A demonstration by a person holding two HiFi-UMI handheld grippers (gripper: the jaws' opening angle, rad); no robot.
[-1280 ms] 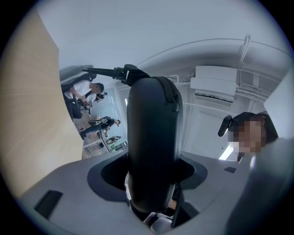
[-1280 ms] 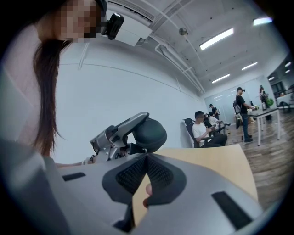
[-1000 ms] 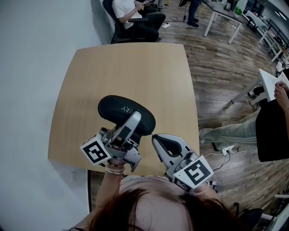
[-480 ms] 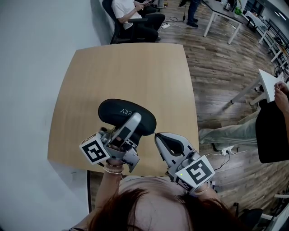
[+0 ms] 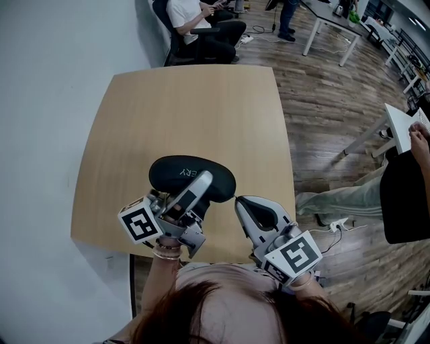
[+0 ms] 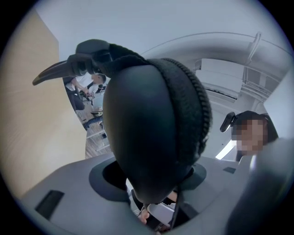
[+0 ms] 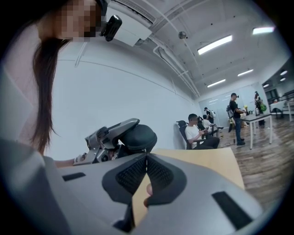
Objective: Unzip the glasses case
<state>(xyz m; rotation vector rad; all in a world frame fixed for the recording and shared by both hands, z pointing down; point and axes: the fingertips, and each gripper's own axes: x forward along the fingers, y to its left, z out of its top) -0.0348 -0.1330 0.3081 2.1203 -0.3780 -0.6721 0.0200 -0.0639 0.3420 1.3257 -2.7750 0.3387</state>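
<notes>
left hand-held gripper [image 5: 200, 185] tightening on glasses case [image 5: 178, 171] | right hand-held gripper [image 5: 236, 200] sitting closed beside it | wooden tabletop [image 5: 188, 107] below, white wall [image 5: 47, 101] left, plank floor [image 5: 329, 101] right

The scene holds one black glasses case [image 5: 181, 171], two grippers, a left gripper [image 5: 201, 185] and a right gripper [image 5: 240, 203], each bearing one marker cube [image 5: 141, 225], one wooden table [image 5: 195, 107] and one seated person [image 5: 195, 17].
</notes>
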